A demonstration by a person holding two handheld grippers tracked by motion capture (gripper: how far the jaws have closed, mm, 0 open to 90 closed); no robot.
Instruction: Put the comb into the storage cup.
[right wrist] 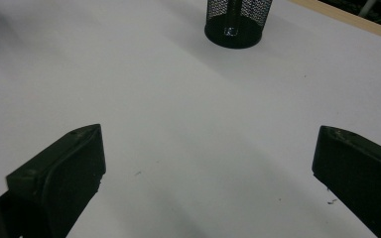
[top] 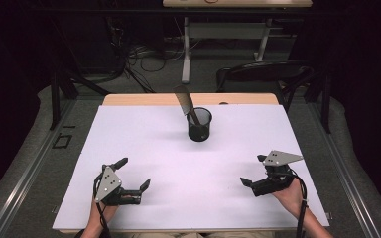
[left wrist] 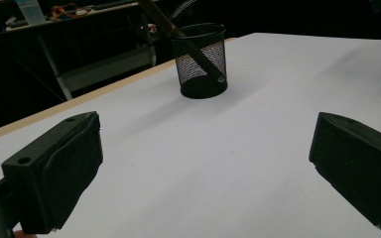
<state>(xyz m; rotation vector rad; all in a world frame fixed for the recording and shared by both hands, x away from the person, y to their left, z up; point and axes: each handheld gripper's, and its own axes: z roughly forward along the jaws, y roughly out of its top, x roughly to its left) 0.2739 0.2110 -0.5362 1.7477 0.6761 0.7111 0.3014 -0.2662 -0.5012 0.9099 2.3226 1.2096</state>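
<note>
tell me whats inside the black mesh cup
A brown comb stands tilted in the black mesh cup, its toothed end sticking out above the rim toward the far left. Its lower end shows dimly through the mesh; anything else at the bottom can't be made out.

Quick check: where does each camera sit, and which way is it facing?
High view: above the near edge, looking forward and down; left gripper, right gripper, both hands.
Left gripper view: rides that gripper, low, facing the cup; own open fingers.
Right gripper view: rides its gripper, angled down at the table; own open fingers.
All share the cup.
</note>
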